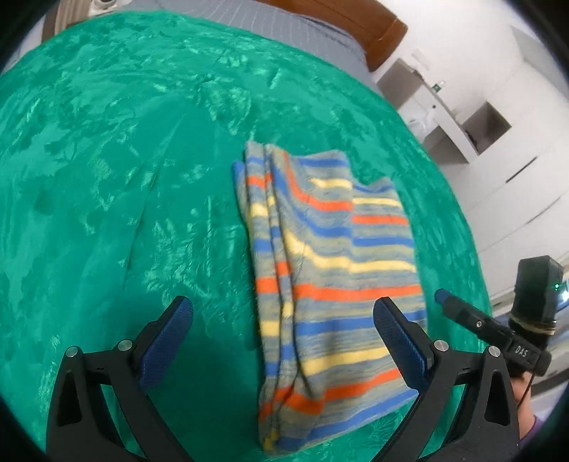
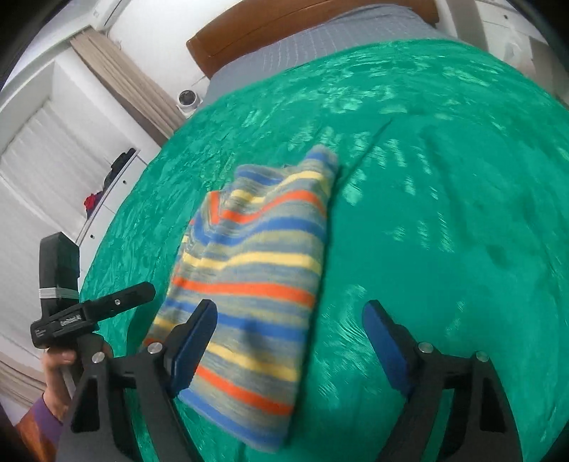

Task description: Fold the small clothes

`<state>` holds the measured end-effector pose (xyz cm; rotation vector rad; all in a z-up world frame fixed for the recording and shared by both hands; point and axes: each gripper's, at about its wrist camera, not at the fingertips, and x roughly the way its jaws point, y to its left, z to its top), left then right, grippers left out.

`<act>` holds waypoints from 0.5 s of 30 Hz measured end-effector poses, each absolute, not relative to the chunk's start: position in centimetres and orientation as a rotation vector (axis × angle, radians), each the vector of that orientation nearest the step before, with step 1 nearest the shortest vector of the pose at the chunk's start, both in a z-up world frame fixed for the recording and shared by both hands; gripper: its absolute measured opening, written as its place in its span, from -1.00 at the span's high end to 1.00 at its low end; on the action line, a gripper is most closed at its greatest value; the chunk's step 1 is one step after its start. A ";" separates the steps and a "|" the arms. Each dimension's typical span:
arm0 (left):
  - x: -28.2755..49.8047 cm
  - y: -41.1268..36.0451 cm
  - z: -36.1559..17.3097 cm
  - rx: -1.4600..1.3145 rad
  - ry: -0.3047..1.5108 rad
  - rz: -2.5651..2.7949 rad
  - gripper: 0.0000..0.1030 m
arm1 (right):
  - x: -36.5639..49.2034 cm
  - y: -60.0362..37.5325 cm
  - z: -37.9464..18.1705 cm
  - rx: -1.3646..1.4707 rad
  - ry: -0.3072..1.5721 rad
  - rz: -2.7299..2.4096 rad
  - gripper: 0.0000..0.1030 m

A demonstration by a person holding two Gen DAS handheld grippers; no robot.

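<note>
**Striped garment folded on the green bedspread, both grippers open above it**

We are over a bed covered with a shiny green bedspread (image 1: 106, 177), a leafy pattern pressed into it. At its far end we see a strip of grey checked sheet (image 2: 320, 39) and a brown wooden headboard (image 2: 256, 25). White cabinets and shelves line the room beyond the bed.

Going left to right in the left wrist view: the left part of the spread is bare green cloth. Our left gripper (image 1: 282, 334) hangs over the near edge with its blue-padded jaws spread wide, holding nothing. Between and beyond them lies the striped garment (image 1: 320, 263), folded into a narrow upright block with blue, orange and yellow bands on grey. Its left side shows several stacked fold edges; its right side is flatter, with a stepped edge at the far right. The right jaw overlaps the garment's near right corner in the picture; we cannot tell whether it touches. Further right, the other tool reaches in from the bed's edge.

In the right wrist view, our right gripper (image 2: 290, 337) is likewise spread wide and empty. The garment lies behind its left jaw, with bare green cloth to the right.
</note>
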<state>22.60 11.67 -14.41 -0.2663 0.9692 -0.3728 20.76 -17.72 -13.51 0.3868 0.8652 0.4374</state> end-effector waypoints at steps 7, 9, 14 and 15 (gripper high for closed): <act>22.5 10.9 -14.4 -0.205 0.982 -0.391 -0.97 | 20.5 -17.8 -14.9 0.340 0.897 0.432 -0.64; 22.8 11.1 -14.8 -0.216 0.990 -0.386 -0.97 | 20.6 -18.3 -15.5 0.371 0.908 0.426 -0.64; 23.4 12.0 -15.3 -0.263 1.010 -0.380 -0.97 | 20.9 -19.4 -15.3 0.423 0.903 0.440 -0.64; 23.5 12.1 -15.4 -0.271 1.012 -0.383 -0.97 | 21.1 -19.6 -15.1 0.436 0.898 0.450 -0.64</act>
